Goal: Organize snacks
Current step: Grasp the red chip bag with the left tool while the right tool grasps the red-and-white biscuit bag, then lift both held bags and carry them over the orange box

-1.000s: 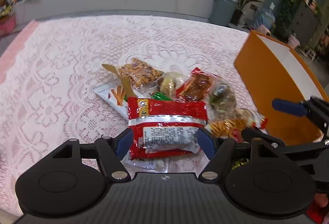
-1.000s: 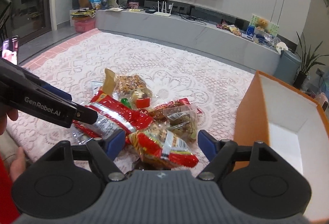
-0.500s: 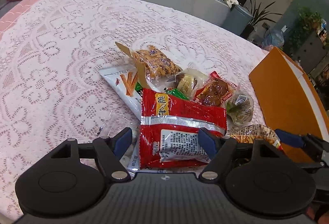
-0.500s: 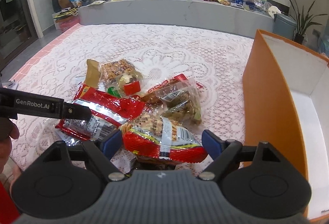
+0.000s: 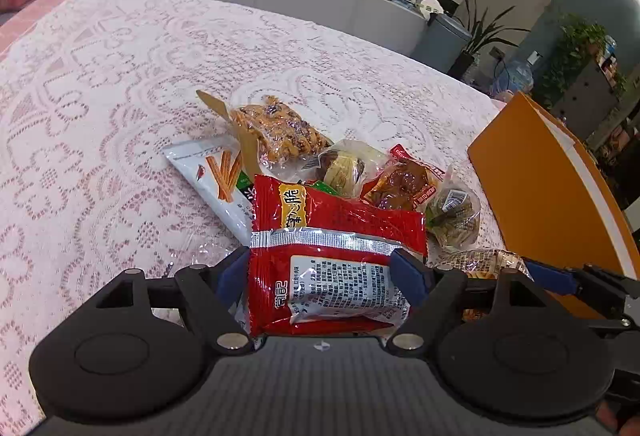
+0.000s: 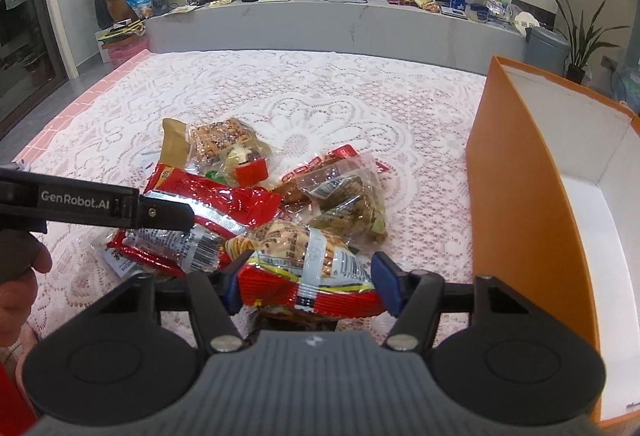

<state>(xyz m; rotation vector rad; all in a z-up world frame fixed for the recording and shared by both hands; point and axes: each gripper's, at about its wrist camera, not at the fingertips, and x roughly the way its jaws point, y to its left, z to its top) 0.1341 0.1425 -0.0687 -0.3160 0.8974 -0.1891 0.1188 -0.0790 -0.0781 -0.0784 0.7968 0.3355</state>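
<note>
A pile of snack packets lies on the lace tablecloth (image 5: 100, 96). A red packet with a silver band (image 5: 332, 236) lies between the pads of my left gripper (image 5: 320, 276). Those jaws are opening and stand wide, just outside the packet's edges. In the right wrist view the left gripper's black finger (image 6: 120, 204) rests over that red packet (image 6: 208, 208). My right gripper (image 6: 308, 280) is closing, and its blue pads press the ends of a red-and-yellow snack packet (image 6: 308, 260). An open orange box (image 6: 520, 196) with a white inside stands to the right.
Behind the two packets lie a white stick-snack packet (image 5: 208, 172), a clear bag of nut brittle (image 5: 276, 132), a brown-filled red pack (image 5: 404, 180) and a clear green-filled pack (image 6: 352, 204). A hand (image 6: 16, 276) shows at the left edge. A grey bench (image 6: 340, 24) runs beyond the table.
Both grippers have sunk closer to the pile. The right pads have drawn in against the red-and-yellow packet. The left jaws have widened slightly around the red packet.
</note>
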